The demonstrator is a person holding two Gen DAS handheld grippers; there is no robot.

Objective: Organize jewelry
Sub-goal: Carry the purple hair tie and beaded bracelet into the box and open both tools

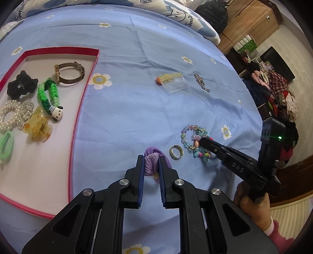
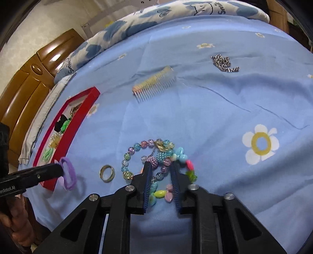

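My left gripper point(image 1: 151, 159) is shut on a purple scrunchie point(image 1: 151, 164), held just above the blue bedsheet; it also shows in the right wrist view point(image 2: 67, 173). My right gripper point(image 2: 160, 166) is part open, its jaws astride a colourful beaded bracelet point(image 2: 156, 154) lying on the sheet; the bracelet also shows in the left wrist view point(image 1: 192, 140). A gold ring point(image 1: 176, 152) lies between scrunchie and bracelet. A red-rimmed tray point(image 1: 89, 78) at the left holds a watch point(image 1: 69, 73), black scrunchie point(image 1: 21, 83), green braided band point(image 1: 49, 93), pearls point(image 1: 11, 115) and a yellow claw clip point(image 1: 38, 127).
A yellow hair comb point(image 1: 173, 81) and a silver chain point(image 1: 201, 82) lie farther out on the sheet. A pillow point(image 1: 176, 13) lies at the bed's far end. A wooden headboard point(image 2: 29, 78) and a clothes pile point(image 1: 273, 91) stand beside the bed.
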